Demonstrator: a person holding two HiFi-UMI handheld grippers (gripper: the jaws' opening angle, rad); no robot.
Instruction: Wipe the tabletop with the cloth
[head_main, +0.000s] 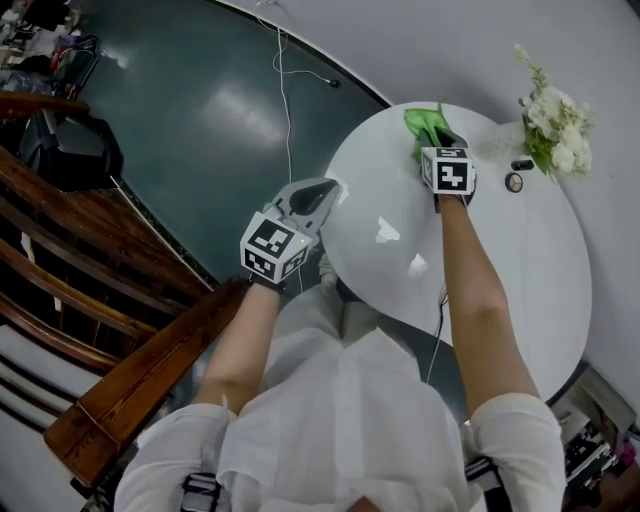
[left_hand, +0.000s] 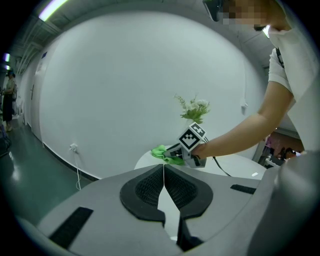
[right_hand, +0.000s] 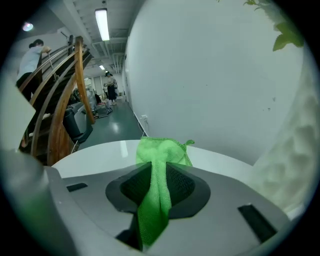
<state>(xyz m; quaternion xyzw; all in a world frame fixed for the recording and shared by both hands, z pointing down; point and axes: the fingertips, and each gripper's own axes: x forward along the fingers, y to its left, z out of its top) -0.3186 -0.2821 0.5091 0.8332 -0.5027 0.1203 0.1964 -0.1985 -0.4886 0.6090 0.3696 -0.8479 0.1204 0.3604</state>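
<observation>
While the right tongs (right_hand: 159, 170) pinch the green cloth (right_hand: 161, 149) on the tabletop (right_hand: 97, 152), left tongs (left_hand: 163, 169) closed, empty.

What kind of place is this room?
Probably a big indoor hall or lobby, not a home: a wooden staircase railing, a shiny green floor, and a round white table with white flowers.

The bright green cloth (right_hand: 156, 190) hangs pinched between the right gripper's (right_hand: 159, 172) jaws. Its bunched, rumpled end spreads just ahead of them over the glossy white round tabletop (head_main: 500, 260) under the gripper.
</observation>
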